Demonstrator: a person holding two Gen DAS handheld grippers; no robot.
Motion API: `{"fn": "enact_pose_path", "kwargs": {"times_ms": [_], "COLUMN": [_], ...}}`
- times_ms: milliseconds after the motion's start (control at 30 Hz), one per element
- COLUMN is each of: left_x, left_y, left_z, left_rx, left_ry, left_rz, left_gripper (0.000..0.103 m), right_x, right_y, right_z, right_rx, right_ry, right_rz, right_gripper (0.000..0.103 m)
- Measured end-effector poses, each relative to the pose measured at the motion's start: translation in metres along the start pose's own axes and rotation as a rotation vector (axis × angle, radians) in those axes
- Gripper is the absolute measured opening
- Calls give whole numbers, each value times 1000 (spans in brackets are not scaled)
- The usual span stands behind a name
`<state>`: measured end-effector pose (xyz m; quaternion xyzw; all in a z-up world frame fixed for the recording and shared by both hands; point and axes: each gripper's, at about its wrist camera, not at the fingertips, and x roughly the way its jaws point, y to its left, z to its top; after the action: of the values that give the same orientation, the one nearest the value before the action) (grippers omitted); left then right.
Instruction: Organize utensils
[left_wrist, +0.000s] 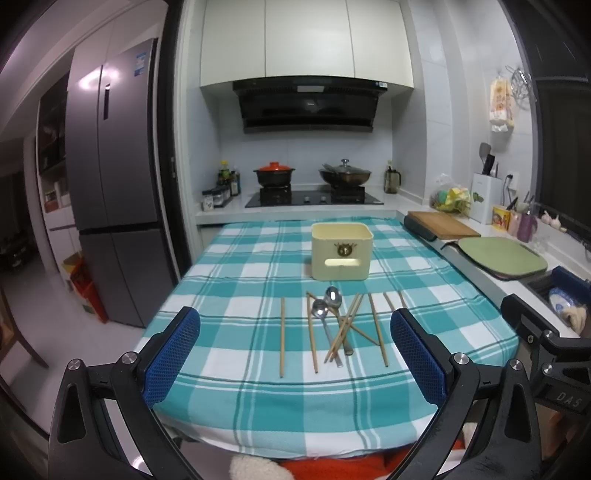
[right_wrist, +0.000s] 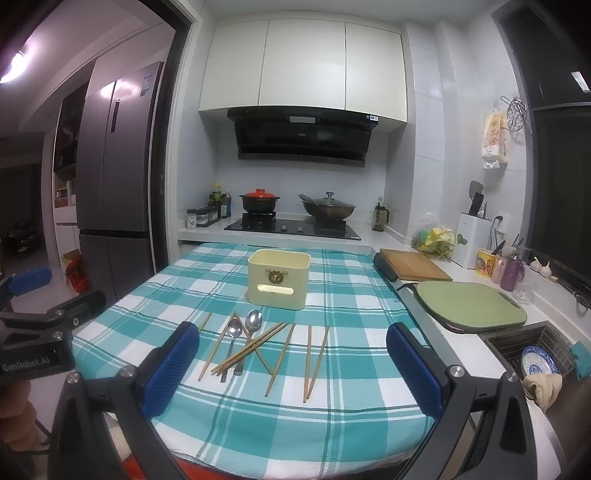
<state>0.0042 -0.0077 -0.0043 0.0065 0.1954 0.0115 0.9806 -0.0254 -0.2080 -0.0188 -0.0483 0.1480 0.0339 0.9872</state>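
Several wooden chopsticks (left_wrist: 282, 338) (right_wrist: 280, 359) lie scattered on the teal checked tablecloth (left_wrist: 229, 391) (right_wrist: 229, 417), some crossing two metal spoons (left_wrist: 319, 310) (right_wrist: 253, 320). Behind them stands a cream rectangular holder (left_wrist: 341, 251) (right_wrist: 279, 278), upright with its top open. My left gripper (left_wrist: 295, 332) hovers open above the table's near edge, short of the utensils. My right gripper (right_wrist: 293, 345) is open too, at much the same distance, with the utensils lying between its blue pads (right_wrist: 171, 369). Neither holds anything. The left gripper's body (right_wrist: 37, 332) shows at the left of the right wrist view.
To the right runs a counter with a wooden cutting board (right_wrist: 413, 269), a green board (right_wrist: 472, 304) and a sink holding a blue-patterned plate (right_wrist: 537, 363). A stove with two pots (right_wrist: 291, 225) sits behind the table. A grey fridge (left_wrist: 110, 184) stands at left.
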Motion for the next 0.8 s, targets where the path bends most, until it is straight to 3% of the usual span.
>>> {"fn": "enact_pose_path", "kwargs": {"times_ms": [800], "left_x": [8], "left_y": [-4], "left_z": [2], "left_rx": [24], "left_ry": [11], "left_rz": [11], "left_gripper": [103], "right_x": [6], "right_y": [-4], "right_z": [-2], "right_rx": [9], "right_ry": [21], "right_rz": [-6], "right_gripper": [103]}}
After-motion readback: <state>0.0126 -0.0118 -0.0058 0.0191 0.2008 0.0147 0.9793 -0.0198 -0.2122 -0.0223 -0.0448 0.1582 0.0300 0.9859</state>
